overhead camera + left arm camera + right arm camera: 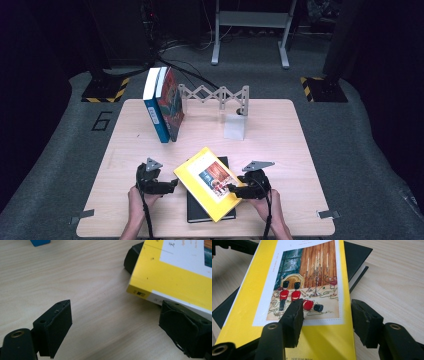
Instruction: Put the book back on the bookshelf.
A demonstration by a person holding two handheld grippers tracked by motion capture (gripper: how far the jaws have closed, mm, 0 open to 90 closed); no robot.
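A yellow book with a picture of toy soldiers on its cover lies askew on a black book at the table's front middle. My left gripper is open just off the yellow book's left corner. In the left gripper view the yellow book lies right by the right-hand jaw, with the black book under it. My right gripper is open at the book's right edge. In the right gripper view one jaw lies over the yellow book and the other just off its edge, beside the black book.
Two books stand upright at the back left, one blue and one with a red cover. A grey folding rack and a white block stand at the back middle. Bare wood table lies to the right.
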